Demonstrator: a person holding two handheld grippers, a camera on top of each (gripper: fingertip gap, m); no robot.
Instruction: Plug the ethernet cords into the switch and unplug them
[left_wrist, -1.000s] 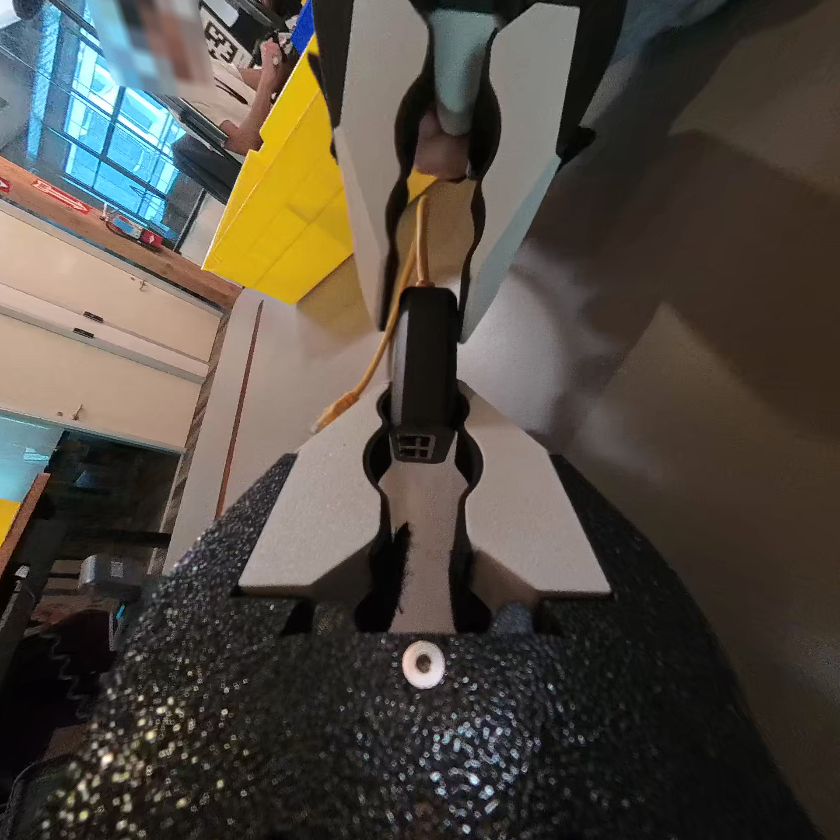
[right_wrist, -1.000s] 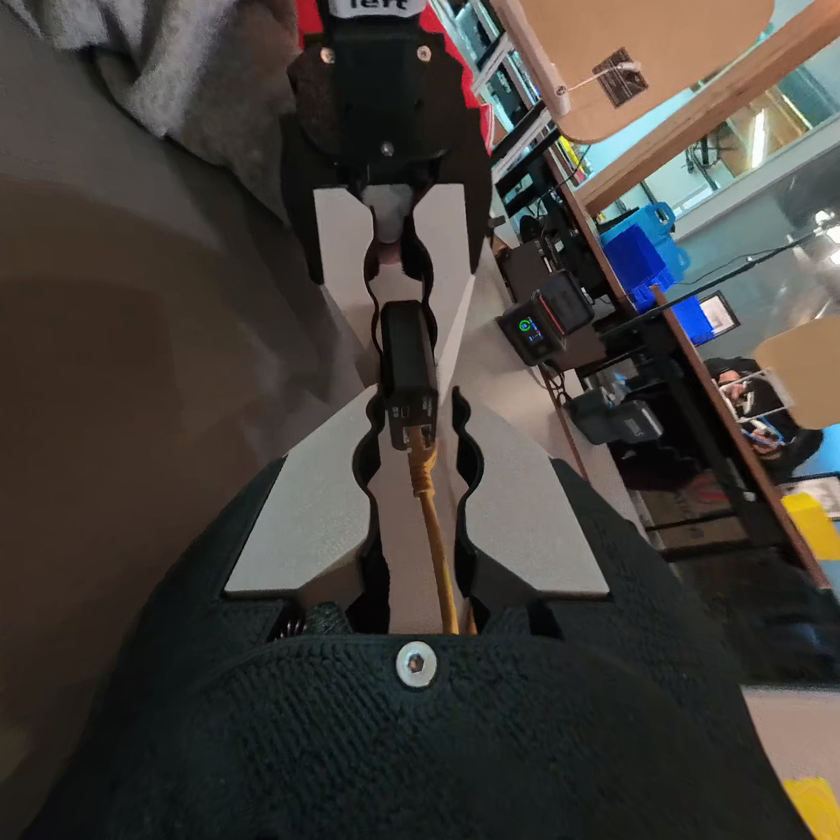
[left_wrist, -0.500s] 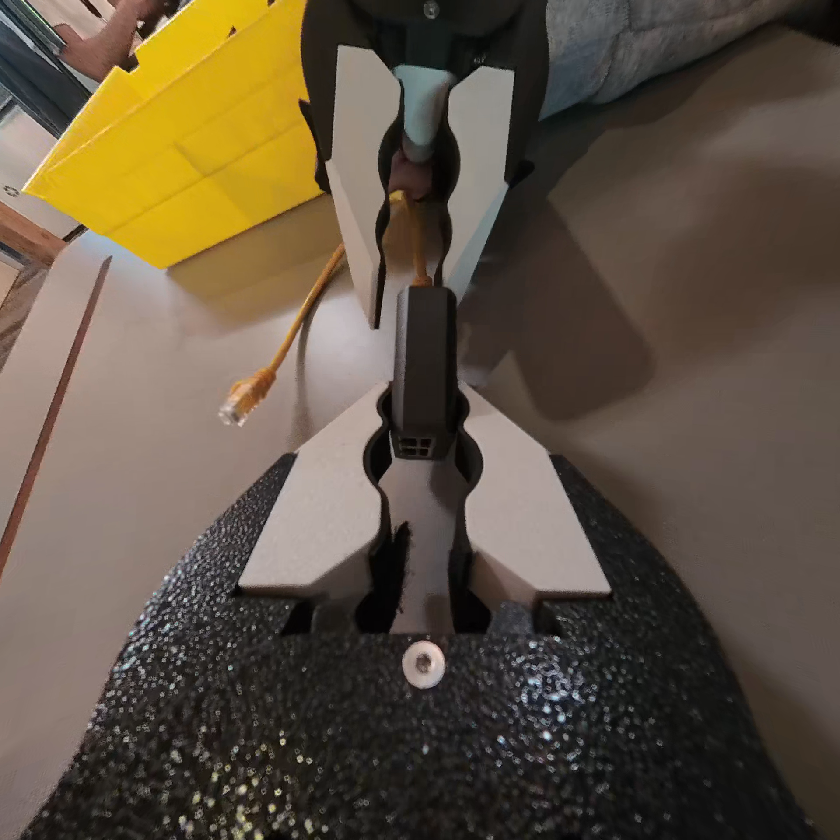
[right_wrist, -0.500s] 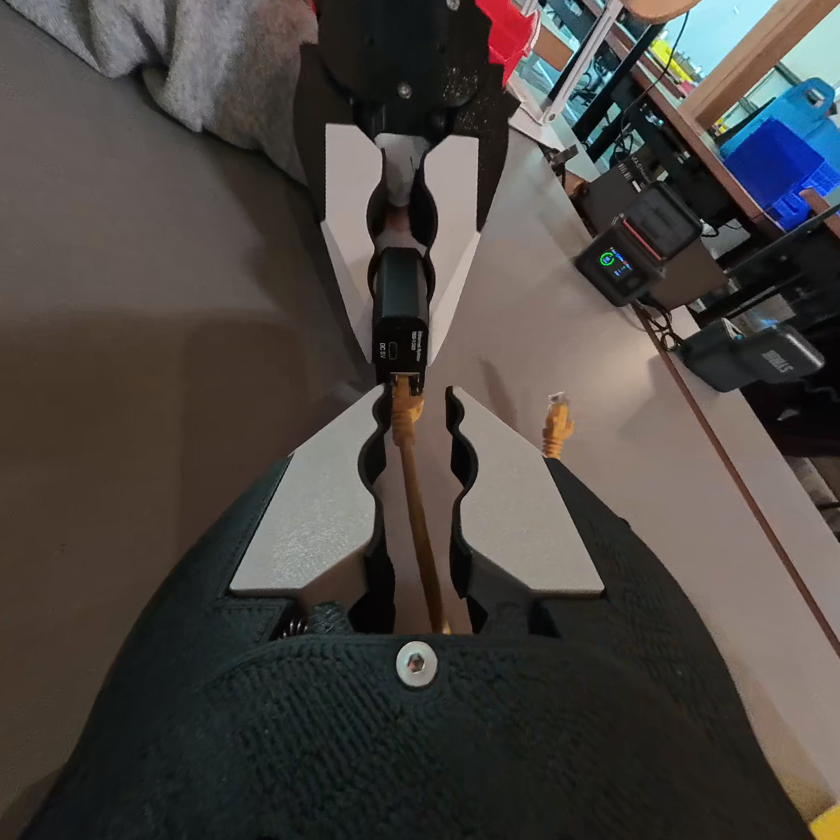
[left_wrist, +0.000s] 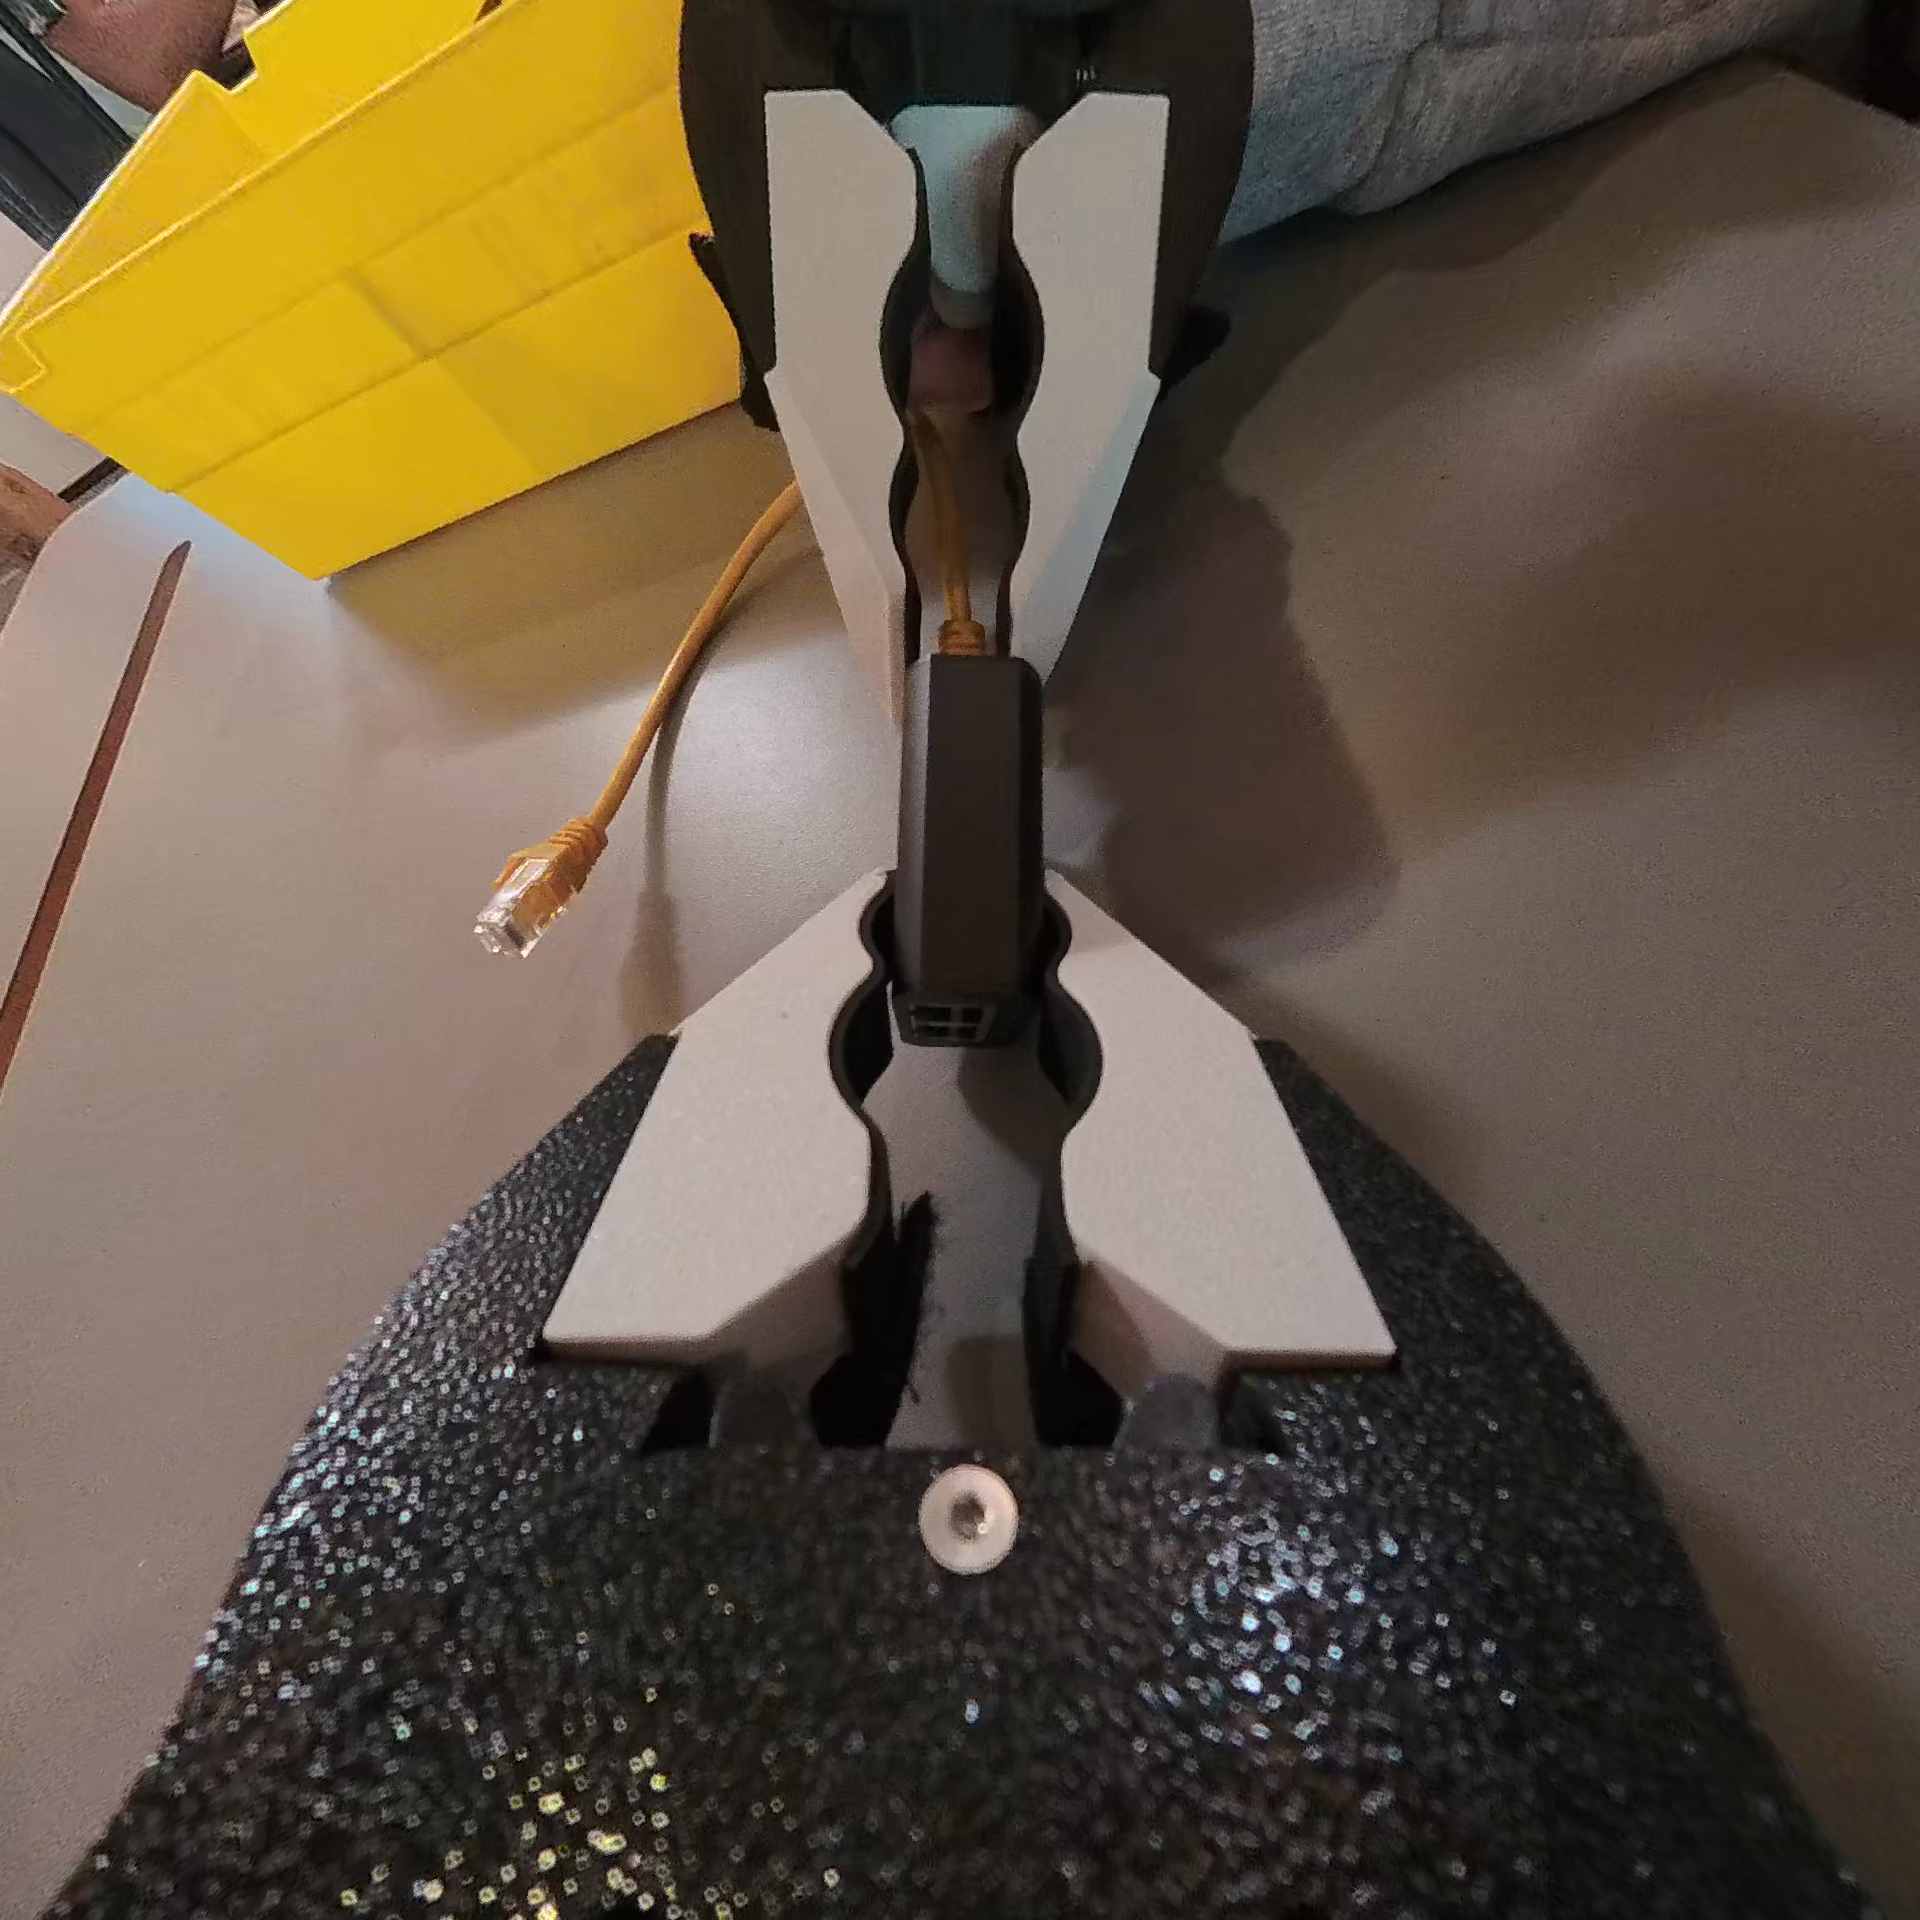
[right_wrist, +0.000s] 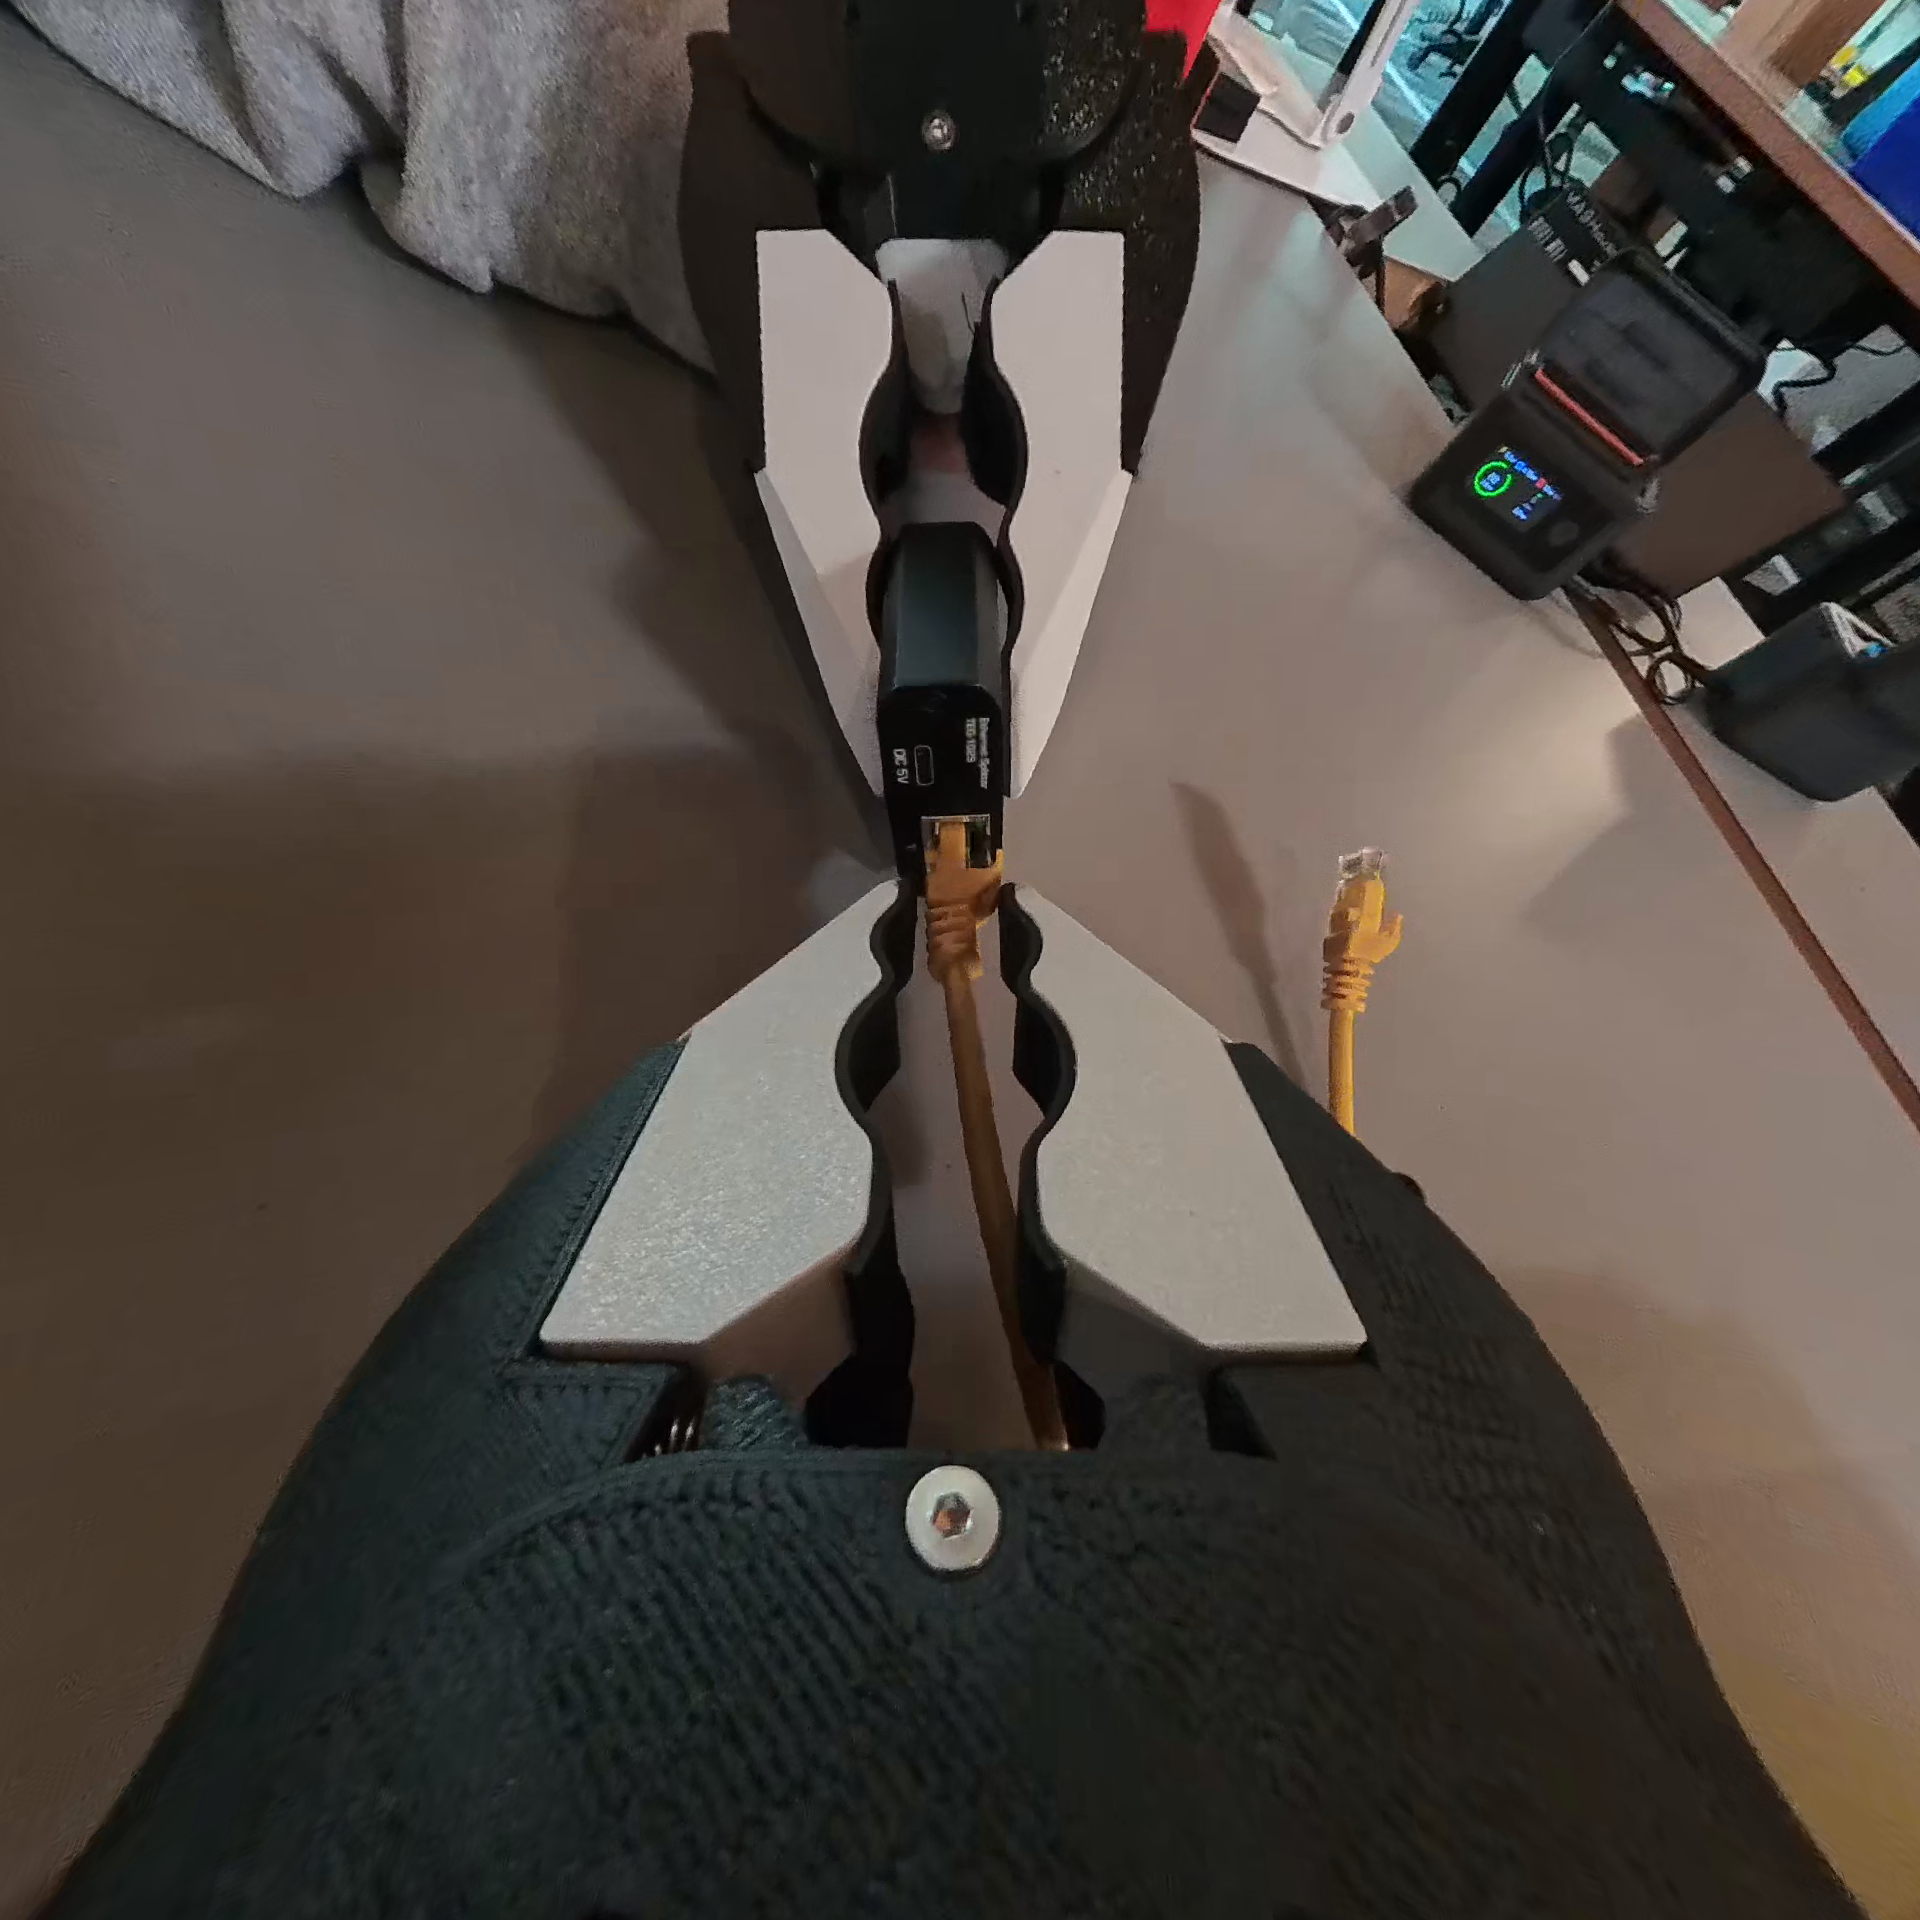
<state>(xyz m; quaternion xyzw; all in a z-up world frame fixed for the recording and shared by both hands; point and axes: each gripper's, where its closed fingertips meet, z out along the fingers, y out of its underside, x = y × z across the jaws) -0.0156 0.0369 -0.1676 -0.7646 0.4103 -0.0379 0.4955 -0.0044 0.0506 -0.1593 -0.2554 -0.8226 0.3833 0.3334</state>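
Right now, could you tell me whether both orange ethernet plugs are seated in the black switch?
No: one orange plug sits in the black switch, while the other plug lies loose on the table.

Small black oblong switch (left_wrist: 968, 821) lengthwise at centre, orange ethernet cord (right_wrist: 961, 1049) plugged into its 6 o'clock end in the right wrist view, second orange plug (right_wrist: 1356, 914) loose at 3 o'clock.

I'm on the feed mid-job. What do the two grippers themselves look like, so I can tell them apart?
The left gripper has a glittery black speckled body, the right gripper a matte black, ribbed-textured one. Each has two pale grey wedge fingers with wavy black inner edges and a silver screw at mid-body. Grey knit fabric shows behind them.
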